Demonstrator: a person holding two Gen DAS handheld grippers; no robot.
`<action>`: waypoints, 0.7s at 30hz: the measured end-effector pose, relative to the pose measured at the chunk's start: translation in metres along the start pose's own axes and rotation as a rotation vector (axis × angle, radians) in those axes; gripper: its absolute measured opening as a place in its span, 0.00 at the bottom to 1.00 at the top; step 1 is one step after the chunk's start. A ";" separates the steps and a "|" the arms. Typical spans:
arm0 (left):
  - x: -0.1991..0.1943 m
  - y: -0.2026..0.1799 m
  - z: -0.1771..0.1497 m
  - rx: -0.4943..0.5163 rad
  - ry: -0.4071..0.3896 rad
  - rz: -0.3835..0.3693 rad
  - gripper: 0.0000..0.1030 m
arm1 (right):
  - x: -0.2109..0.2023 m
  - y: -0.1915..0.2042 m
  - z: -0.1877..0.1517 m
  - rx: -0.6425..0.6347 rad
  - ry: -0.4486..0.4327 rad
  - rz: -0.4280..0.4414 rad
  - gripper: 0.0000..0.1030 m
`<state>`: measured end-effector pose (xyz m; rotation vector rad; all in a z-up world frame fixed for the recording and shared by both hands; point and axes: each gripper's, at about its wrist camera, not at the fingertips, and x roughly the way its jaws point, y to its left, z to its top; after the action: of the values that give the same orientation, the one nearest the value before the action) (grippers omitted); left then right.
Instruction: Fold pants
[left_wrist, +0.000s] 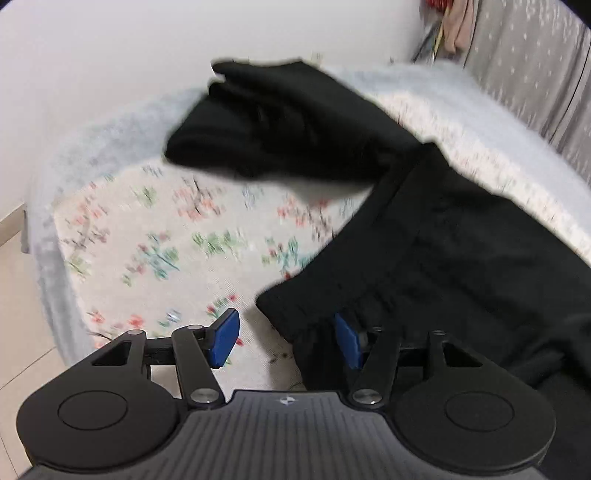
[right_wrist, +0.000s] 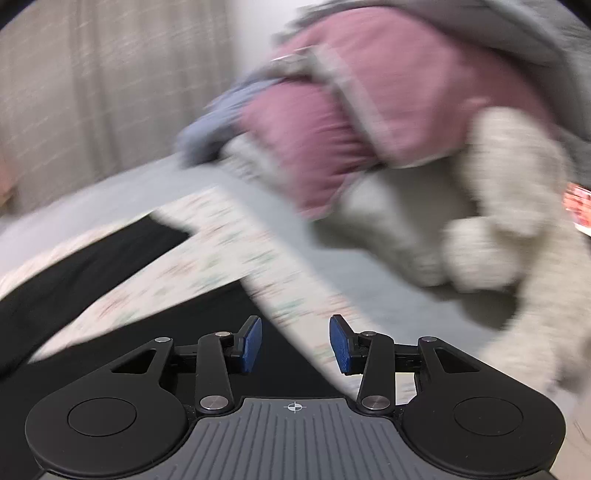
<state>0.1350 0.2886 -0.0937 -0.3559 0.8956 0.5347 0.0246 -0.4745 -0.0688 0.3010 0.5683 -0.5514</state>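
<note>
Black pants lie on a floral bedsheet. One leg stretches toward the far edge, and the gathered waistband end sits close in front of my left gripper. That gripper is open; the waistband's edge lies between its blue pads, beside the right pad, and the left pad stands clear over the sheet. In the blurred right wrist view, black pants fabric runs along the left and under my right gripper, which is open with nothing pinched between its pads.
The bed's pale blue border meets a white wall at the back, and floor tiles show beyond its left edge. A grey curtain hangs at the right. Pink bedding and a cream plush toy are piled on the bed's right side.
</note>
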 end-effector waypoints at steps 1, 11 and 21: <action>0.008 -0.001 -0.001 0.010 0.016 0.013 0.72 | 0.002 0.008 -0.003 -0.036 0.019 0.043 0.39; 0.002 0.003 -0.011 0.075 -0.051 0.023 0.28 | 0.036 0.082 -0.039 -0.312 0.303 0.249 0.41; 0.004 0.020 -0.006 0.061 0.001 -0.008 0.43 | 0.039 0.079 -0.044 -0.301 0.326 0.211 0.49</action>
<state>0.1217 0.3033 -0.1017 -0.3041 0.9091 0.4991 0.0782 -0.4080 -0.1171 0.1611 0.9125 -0.2072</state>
